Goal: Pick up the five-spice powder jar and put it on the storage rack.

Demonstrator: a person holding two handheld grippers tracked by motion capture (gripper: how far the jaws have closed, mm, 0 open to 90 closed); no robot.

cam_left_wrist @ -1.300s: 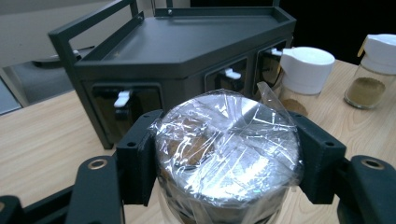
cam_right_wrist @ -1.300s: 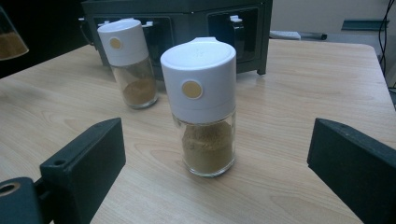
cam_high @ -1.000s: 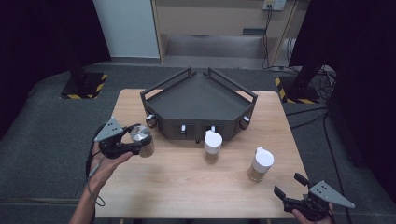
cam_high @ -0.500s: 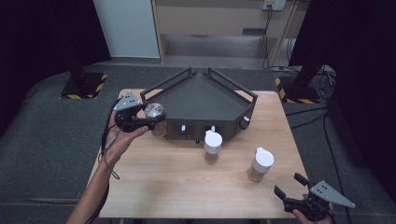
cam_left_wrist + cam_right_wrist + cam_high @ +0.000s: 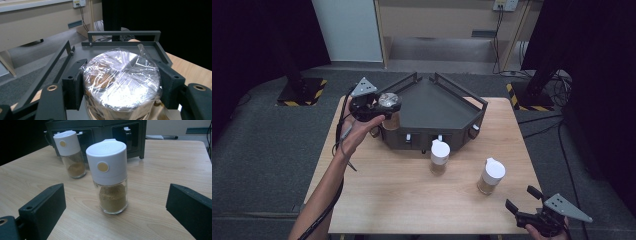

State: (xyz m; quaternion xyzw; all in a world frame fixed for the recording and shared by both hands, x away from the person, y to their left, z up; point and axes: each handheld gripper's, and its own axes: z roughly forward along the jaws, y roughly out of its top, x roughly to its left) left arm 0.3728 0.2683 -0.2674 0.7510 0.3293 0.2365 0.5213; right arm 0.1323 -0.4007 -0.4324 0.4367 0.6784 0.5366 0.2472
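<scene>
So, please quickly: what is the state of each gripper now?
Left gripper: closed on the foil-wrapped jar, held over the dark rack.
Right gripper: open, holding nothing; a spice jar stands before it.

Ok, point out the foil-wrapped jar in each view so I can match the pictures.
High view: foil-wrapped jar sits upper left, clamped in the left tongs, above the dark rack's left edge.
Left gripper view: jar sits centre, between the two black jaws.
Right gripper view: not in it.
Shared landmark: the dark rack, behind the jar in the left gripper view and at the top of the right gripper view.
</scene>
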